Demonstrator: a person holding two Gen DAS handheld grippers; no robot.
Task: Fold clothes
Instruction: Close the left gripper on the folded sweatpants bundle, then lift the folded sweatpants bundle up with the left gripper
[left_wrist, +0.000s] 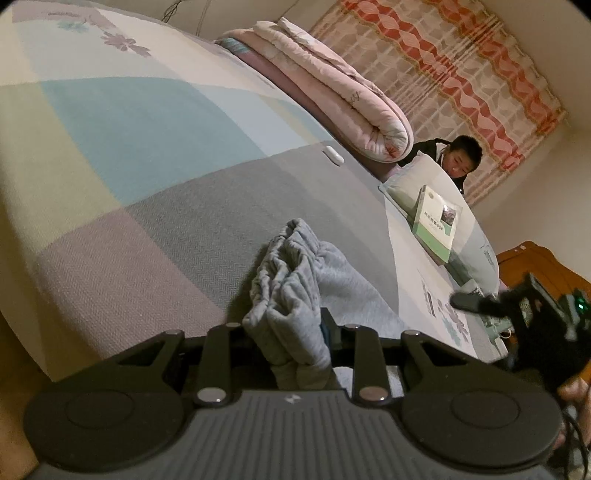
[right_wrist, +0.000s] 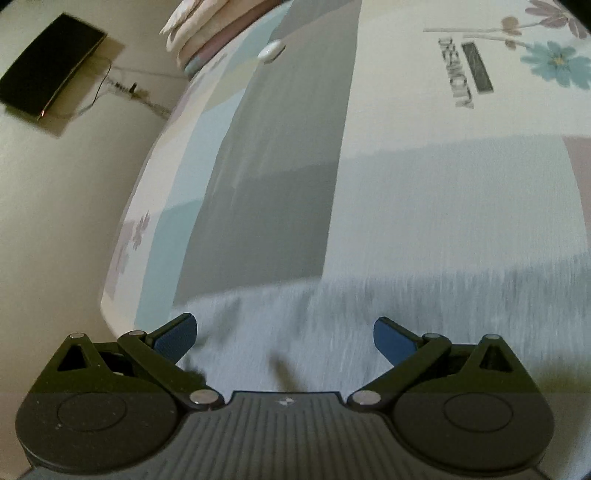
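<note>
A light grey garment (left_wrist: 295, 288) with a gathered waistband lies bunched on the patchwork bedspread (left_wrist: 147, 147). My left gripper (left_wrist: 286, 332) is shut on the bunched waistband, and the cloth hides its pads. In the right wrist view the same grey garment (right_wrist: 369, 317) spreads flat under my right gripper (right_wrist: 284, 339), blurred by motion. That gripper stands open, its blue pads (right_wrist: 175, 338) wide apart just above the cloth. The right gripper (left_wrist: 476, 302) also shows at the right edge of the left wrist view.
A rolled pink quilt (left_wrist: 332, 96) lies along the far side of the bed. A pillow (left_wrist: 443, 206) carries a green book (left_wrist: 436, 225), with a person (left_wrist: 458, 158) behind it. A small white object (right_wrist: 271, 51) rests on the bedspread. A dark panel (right_wrist: 48, 62) hangs on the wall.
</note>
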